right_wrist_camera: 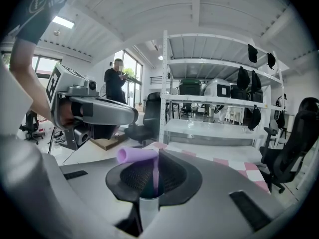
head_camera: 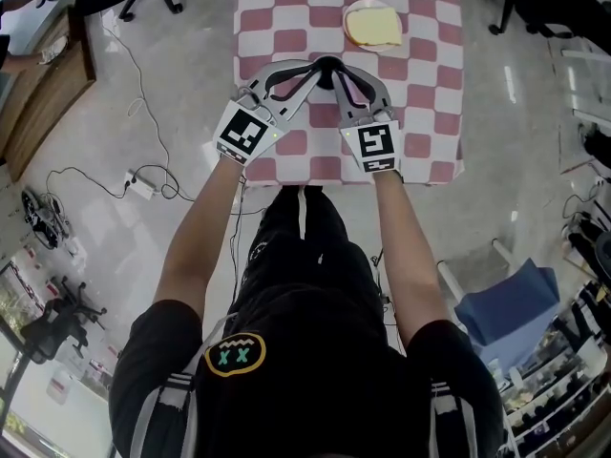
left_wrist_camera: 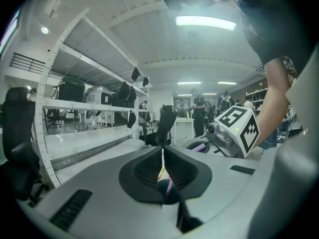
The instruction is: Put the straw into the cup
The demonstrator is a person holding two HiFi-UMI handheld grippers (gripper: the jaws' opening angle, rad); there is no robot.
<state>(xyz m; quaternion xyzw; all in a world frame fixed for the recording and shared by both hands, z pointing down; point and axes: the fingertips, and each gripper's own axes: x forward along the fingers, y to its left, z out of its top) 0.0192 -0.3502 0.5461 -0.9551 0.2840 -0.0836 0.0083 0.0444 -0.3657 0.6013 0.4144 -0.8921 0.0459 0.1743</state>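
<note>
your right gripper (right_wrist_camera: 155, 166) pinches the straw (right_wrist_camera: 137, 155) upright over what looks like the cup (right_wrist_camera: 148, 210). left gripper (left_wrist_camera: 163, 156) jaws are pressed together. lower straight, then release.

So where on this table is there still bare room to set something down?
Bare cloth: the far-left squares of the tablecloth, left of the plate of bread; also the right strip below that plate. Crowded: the near middle, where the left gripper and the right gripper, holding the straw, meet at the cup.
</note>
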